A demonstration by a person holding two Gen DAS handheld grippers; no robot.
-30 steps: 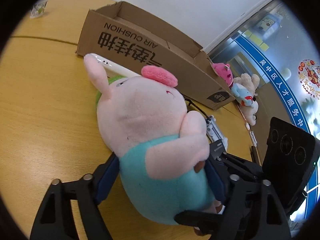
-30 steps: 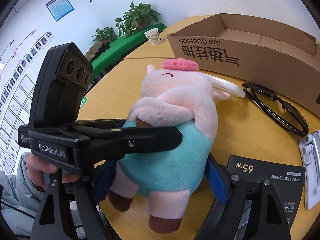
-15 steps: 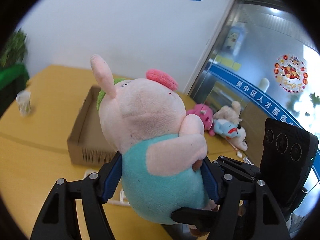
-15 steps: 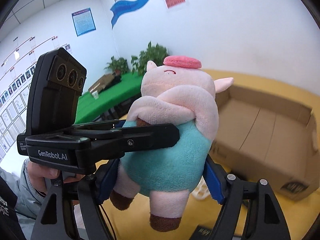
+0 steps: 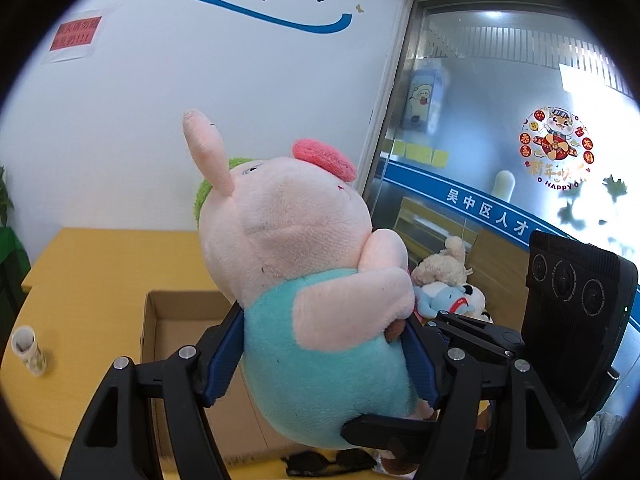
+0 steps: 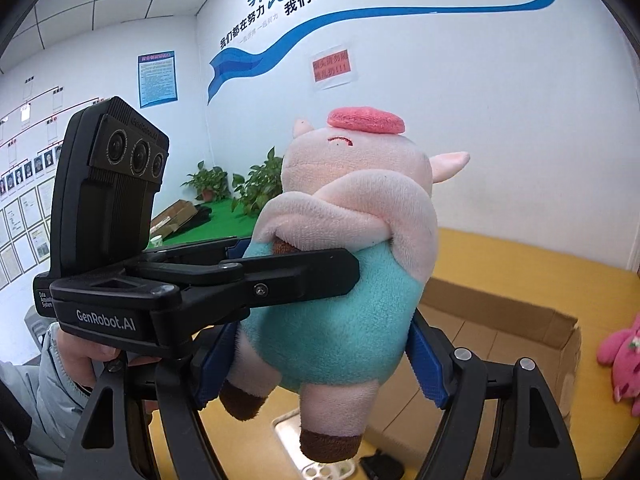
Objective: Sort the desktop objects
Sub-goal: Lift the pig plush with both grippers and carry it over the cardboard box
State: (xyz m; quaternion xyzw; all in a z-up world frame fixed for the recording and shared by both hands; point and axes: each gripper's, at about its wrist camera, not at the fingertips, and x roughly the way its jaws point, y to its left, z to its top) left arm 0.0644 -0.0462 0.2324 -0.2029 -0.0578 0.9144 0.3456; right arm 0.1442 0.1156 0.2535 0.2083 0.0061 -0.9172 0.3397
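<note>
1. The plush pig [image 5: 316, 312] is up in the air above the desk, gripped round its teal belly from two sides at once. I judge that two grips are there to keep the soft, round body from slipping or turning.
2. The left gripper [image 5: 320, 344] has its blue pads pressed into the belly at 9 and 3 o'clock, squeezing the toy. The right gripper [image 6: 320, 356] clamps the same belly below the arms, its jaws narrowed onto the plush.
3. In the right wrist view the left gripper crosses at 9 o'clock, its finger lying across the pig's waist.
4. The open cardboard box [image 6: 500, 332] sits below the toy at 4 o'clock; the pig looks raised to clear its wall, probably for dropping in.
5. Other soft toys [image 5: 448, 284] lie at 3 o'clock beyond the box. Sunglasses [image 5: 332, 466] rest on the desk [image 5: 80, 264] at 6 o'clock, and a paper cup [image 5: 28, 350] stands at 9 o'clock.
</note>
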